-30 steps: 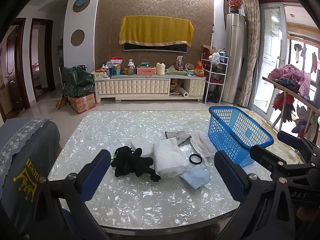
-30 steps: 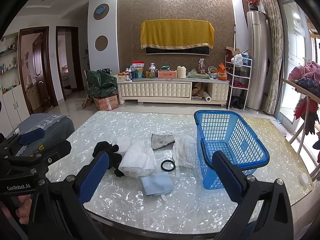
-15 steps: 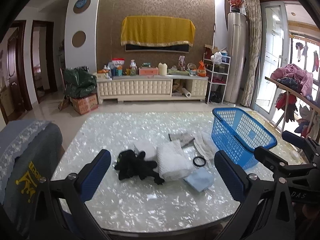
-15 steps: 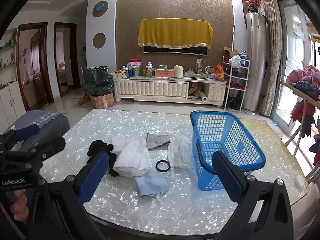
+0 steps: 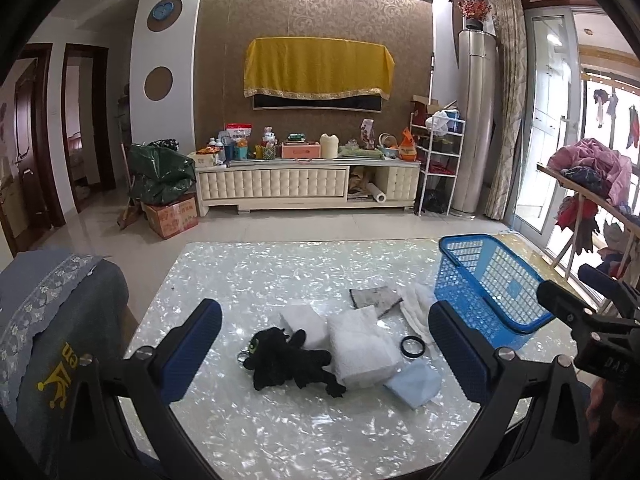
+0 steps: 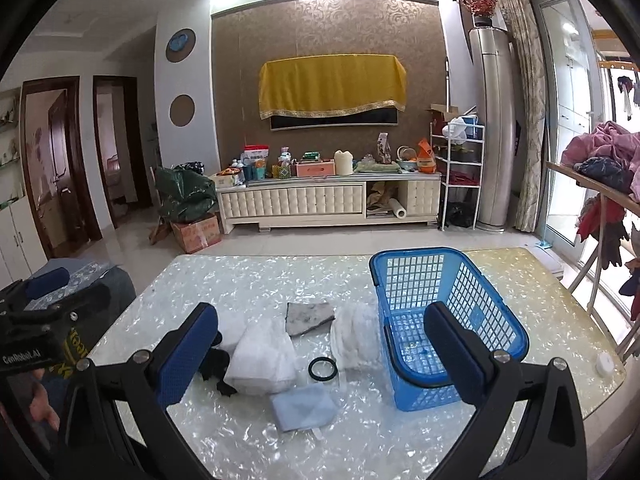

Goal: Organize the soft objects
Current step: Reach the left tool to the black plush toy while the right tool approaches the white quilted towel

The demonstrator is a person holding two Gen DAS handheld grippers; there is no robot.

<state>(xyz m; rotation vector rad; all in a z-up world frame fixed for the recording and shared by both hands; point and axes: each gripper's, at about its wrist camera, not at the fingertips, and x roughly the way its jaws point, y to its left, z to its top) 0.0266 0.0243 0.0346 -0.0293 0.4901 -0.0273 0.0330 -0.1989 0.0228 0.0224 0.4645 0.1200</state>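
Soft things lie in a cluster on the pearly table (image 5: 256, 280): a black plush toy (image 5: 286, 358), a folded white towel (image 5: 362, 346), a smaller white pad (image 5: 302, 322), a light blue cloth (image 5: 414, 386), a grey cloth (image 5: 374, 298) and a crumpled white cloth (image 5: 416, 310). A black ring (image 5: 413, 347) lies among them. A blue basket (image 6: 440, 320) stands to their right, with nothing in it. My left gripper (image 5: 326, 354) hovers open above the plush and towel. My right gripper (image 6: 320, 354) is open over the ring and the blue cloth (image 6: 302, 406).
A chair with a grey cover (image 5: 52, 320) stands at the table's left edge. A small white lid (image 6: 603, 364) sits near the right edge. A rack with clothes (image 6: 608, 168) stands to the right. A TV cabinet (image 5: 304, 184) lines the far wall.
Both grippers have shifted slightly, and the cluster sits a little lower and nearer in the left wrist view. Nothing on the table has moved, and both stay open.
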